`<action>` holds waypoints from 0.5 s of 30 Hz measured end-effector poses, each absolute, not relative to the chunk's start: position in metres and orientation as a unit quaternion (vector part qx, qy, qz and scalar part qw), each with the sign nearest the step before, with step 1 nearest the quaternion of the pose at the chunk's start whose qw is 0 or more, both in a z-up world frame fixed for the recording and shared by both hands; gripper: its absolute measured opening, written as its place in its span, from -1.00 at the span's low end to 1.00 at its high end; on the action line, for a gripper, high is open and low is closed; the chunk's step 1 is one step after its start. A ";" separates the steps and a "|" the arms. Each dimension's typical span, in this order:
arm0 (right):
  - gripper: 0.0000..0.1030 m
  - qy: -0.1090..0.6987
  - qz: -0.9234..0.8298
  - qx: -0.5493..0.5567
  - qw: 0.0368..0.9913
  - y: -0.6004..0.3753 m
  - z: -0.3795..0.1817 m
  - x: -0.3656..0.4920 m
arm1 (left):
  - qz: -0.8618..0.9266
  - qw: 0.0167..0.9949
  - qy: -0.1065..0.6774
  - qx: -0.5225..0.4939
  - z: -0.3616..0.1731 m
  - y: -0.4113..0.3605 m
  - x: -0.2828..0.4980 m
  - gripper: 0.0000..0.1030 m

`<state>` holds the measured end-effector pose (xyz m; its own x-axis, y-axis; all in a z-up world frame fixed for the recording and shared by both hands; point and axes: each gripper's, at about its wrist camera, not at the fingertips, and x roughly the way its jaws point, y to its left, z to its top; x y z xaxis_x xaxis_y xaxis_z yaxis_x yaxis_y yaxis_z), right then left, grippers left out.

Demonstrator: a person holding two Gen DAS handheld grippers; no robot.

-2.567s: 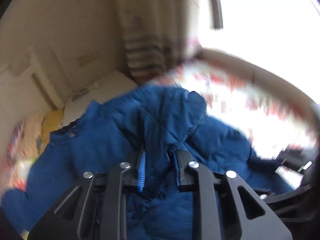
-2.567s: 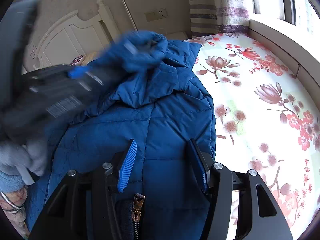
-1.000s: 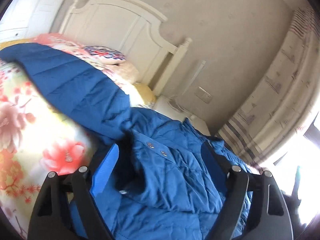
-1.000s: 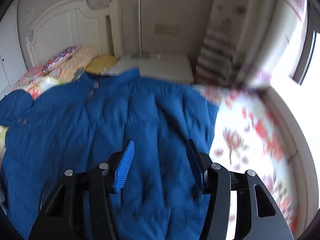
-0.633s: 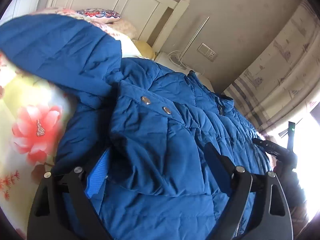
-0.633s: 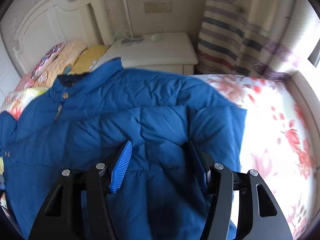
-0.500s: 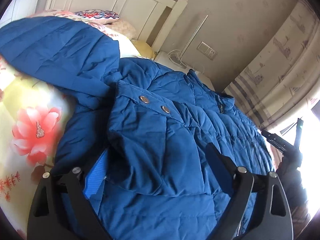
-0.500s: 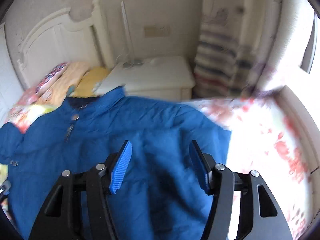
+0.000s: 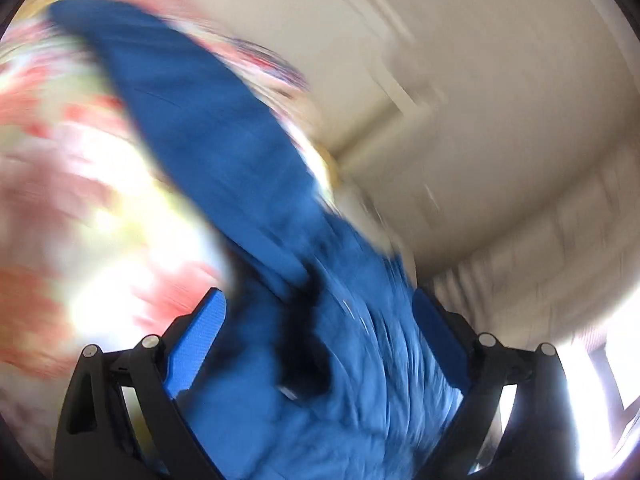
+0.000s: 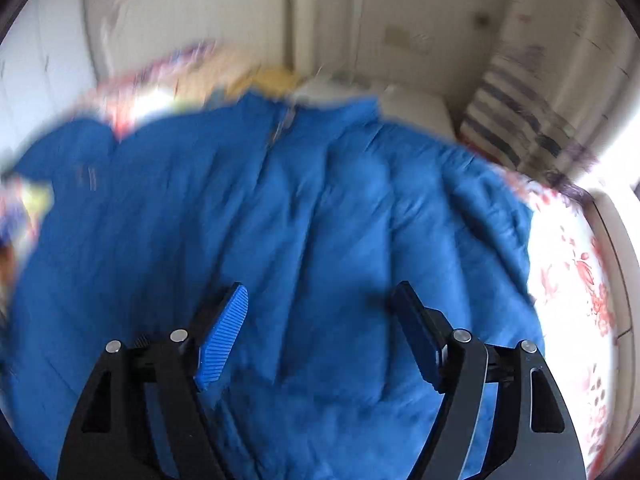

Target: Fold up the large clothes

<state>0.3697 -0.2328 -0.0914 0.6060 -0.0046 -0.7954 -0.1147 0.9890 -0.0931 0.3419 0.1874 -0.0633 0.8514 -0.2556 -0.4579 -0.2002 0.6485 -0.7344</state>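
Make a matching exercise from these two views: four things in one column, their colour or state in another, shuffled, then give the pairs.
Things:
1. jacket
2. bedsheet
3. curtain
4. left claw

Descriptions:
A. striped
B. open
C. solid blue, padded
D. white with red flowers

Pairs: 1-C, 2-D, 3-A, 4-B

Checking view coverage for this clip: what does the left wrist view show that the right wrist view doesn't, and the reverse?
Left wrist only: a long sleeve of the blue jacket stretched across the floral bedsheet, and the left gripper, open. Right wrist only: the jacket's collar, a striped curtain, and the right gripper, jaws opening with nothing pinched. Both: heavy blur, jacket, sheet, pale wall.
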 end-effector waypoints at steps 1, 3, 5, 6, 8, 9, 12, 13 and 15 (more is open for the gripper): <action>0.47 0.440 0.036 -0.043 0.896 -0.239 -0.096 0.371 | 0.001 0.852 0.261 -0.454 -0.062 0.215 0.339 0.81; 0.46 0.425 0.035 -0.021 0.904 -0.247 -0.091 0.369 | 0.044 0.835 0.245 -0.490 -0.062 0.264 0.338 0.81; 0.36 0.388 0.024 0.006 0.921 -0.253 -0.080 0.356 | 0.090 0.821 0.224 -0.517 -0.063 0.307 0.337 0.81; 0.34 0.369 0.021 0.021 0.929 -0.252 -0.075 0.353 | 0.111 0.812 0.219 -0.529 -0.065 0.327 0.339 0.81; 0.34 0.320 0.011 0.061 0.945 -0.268 -0.063 0.335 | 0.136 0.797 0.211 -0.549 -0.070 0.369 0.350 0.81; 0.34 0.299 0.003 0.085 0.950 -0.279 -0.058 0.326 | 0.151 0.795 0.206 -0.550 -0.071 0.389 0.358 0.81; 0.34 0.282 -0.016 0.128 0.951 -0.298 -0.059 0.324 | 0.177 0.797 0.213 -0.537 -0.068 0.418 0.382 0.76; 0.34 0.283 -0.018 0.140 0.949 -0.303 -0.059 0.325 | 0.172 0.799 0.224 -0.532 -0.067 0.421 0.393 0.64; 0.34 0.274 -0.024 0.158 0.948 -0.312 -0.057 0.324 | 0.141 0.793 0.244 -0.539 -0.068 0.422 0.407 -0.91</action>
